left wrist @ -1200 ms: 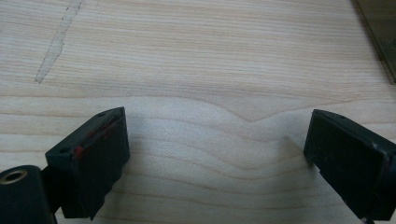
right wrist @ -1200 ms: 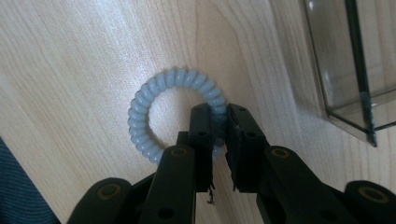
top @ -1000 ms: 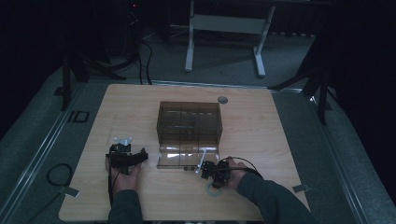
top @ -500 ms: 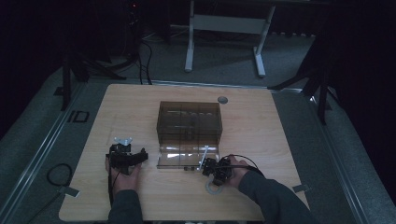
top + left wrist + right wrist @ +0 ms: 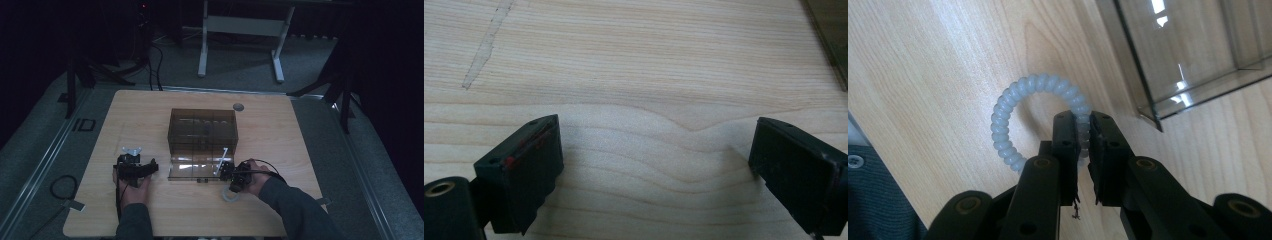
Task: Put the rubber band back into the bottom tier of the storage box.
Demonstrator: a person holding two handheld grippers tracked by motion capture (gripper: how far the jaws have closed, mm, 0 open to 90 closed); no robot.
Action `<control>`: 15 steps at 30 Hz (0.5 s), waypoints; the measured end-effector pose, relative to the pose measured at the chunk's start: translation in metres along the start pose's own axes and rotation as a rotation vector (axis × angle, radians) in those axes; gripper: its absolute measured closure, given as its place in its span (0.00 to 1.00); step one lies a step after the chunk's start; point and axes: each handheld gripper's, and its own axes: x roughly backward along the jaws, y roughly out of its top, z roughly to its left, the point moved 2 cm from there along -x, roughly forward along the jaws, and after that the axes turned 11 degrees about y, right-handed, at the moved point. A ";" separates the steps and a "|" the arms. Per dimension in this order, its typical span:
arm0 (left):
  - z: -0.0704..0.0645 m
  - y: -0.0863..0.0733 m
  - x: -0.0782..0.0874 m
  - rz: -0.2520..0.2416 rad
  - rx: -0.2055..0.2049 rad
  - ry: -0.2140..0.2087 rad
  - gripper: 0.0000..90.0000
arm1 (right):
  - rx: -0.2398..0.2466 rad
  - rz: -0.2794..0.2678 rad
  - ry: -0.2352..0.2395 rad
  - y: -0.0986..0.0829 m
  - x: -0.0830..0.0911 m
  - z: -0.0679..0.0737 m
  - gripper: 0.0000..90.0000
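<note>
- Right gripper view: the right gripper (image 5: 1083, 142) has its two black jaws closed to a narrow slit on one side of a pale, translucent coiled hair tie (image 5: 1010, 117), pinching a short stretch of the coil while the rest of the ring lies flat on the wooden table (image 5: 923, 65) just ahead and to the left of the jaws.
- The grip on the rim rather than through the middle looks chosen so the ring can be lifted clear in one pull.
- Just ahead and to the right of that gripper stands a smoky clear plastic box (image 5: 1188, 55) with its front flap folded down, open towards the gripper and, by my reading, the likely place for the tie.
- High view: the right hand (image 5: 252, 177) is stretched forward, forearm angled in from below, the gripper tipped down at the table beside the flap.
- Left gripper view: the left gripper (image 5: 656, 160) has its jaws wide apart with nothing between them, bare wood below.
- High view: the left hand (image 5: 131, 182) holds it low near the box's left side, well apart from the tie, seemingly waiting.
</note>
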 end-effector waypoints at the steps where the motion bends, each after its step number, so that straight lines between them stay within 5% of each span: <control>1: 0.000 0.000 0.000 0.000 0.000 0.000 0.08 | -0.002 -0.004 -0.003 0.000 0.002 -0.001 0.91; 15: 0.000 0.000 0.000 0.000 0.000 0.000 0.08 | -0.036 -0.052 -0.011 -0.001 0.023 -0.013 0.91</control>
